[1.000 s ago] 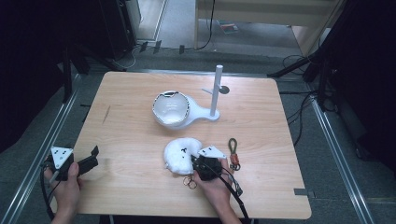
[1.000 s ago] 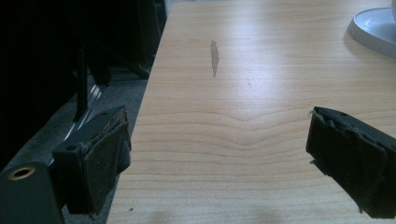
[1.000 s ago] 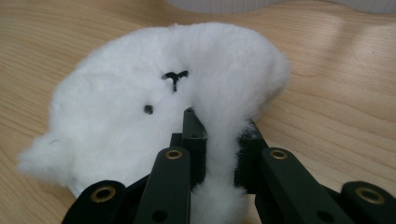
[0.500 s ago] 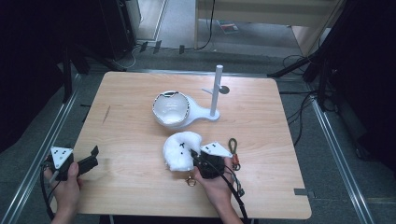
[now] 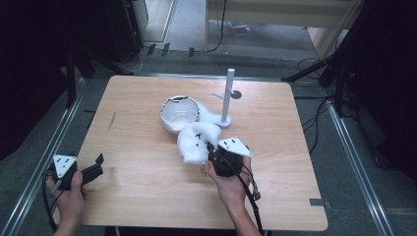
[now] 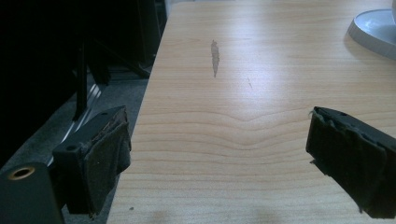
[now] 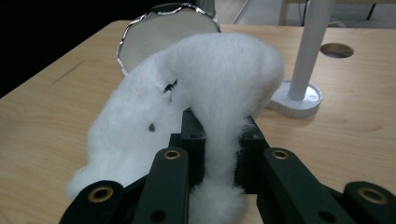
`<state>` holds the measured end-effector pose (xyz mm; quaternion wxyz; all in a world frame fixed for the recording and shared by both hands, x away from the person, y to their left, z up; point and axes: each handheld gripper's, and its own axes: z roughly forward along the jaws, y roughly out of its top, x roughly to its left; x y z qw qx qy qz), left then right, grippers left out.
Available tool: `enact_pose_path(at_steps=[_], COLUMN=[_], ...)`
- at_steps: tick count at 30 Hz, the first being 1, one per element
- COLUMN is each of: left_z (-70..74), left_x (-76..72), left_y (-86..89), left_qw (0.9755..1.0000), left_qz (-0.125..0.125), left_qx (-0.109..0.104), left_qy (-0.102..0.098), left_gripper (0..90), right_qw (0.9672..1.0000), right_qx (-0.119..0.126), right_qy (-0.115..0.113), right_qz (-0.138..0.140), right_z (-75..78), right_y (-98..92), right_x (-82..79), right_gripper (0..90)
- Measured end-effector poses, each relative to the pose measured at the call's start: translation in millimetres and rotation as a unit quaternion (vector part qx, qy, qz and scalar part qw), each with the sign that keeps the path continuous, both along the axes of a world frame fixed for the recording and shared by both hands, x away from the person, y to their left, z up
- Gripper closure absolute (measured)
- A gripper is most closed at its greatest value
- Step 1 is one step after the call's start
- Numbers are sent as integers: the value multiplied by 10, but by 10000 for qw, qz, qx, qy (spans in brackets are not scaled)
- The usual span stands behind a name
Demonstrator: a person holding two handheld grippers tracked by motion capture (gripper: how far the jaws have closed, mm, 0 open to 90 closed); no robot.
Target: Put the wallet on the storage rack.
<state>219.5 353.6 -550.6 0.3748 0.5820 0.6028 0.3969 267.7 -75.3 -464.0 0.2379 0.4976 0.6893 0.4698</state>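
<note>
The wooden worktop (image 5: 147, 196) carries a white bowl (image 5: 179, 114) near its centre, with a white post stand (image 5: 227, 98) at the bowl's three o'clock. The white fluffy toy (image 5: 196, 142) hangs at the bowl's six o'clock, lifted off the wood, clamped between the right gripper's (image 5: 215, 153) jaws. At eight o'clock, the left gripper (image 5: 93, 169) rests with jaws apart, holding nothing.

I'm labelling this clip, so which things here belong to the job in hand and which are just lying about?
In the job:
- white fluffy earmuffs, clamped in the right hand-held gripper
- white stand with upright post, close ahead

Lying about:
- white bowl-shaped thing with a dark rim
- left hand-held gripper, open and holding nothing
- table
</note>
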Motion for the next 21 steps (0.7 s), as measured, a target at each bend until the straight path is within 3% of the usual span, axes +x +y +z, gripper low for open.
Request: enact_pose_path(at_steps=[8, 21], left_z=[-1, -1], left_x=[0, -1], left_y=[3, 11], left_qw=[10000, 10000], left_qz=[0, -24], left_qx=[-17, -23], left_qy=[-6, -3], left_gripper=[72, 73], right_qw=[9996, 9964], right_qx=[-149, -514], right_qy=[-110, -241], right_qz=[-233, -625], right_z=[153, 242], right_y=[107, 358], right_x=[194, 508], right_gripper=[785, 782])
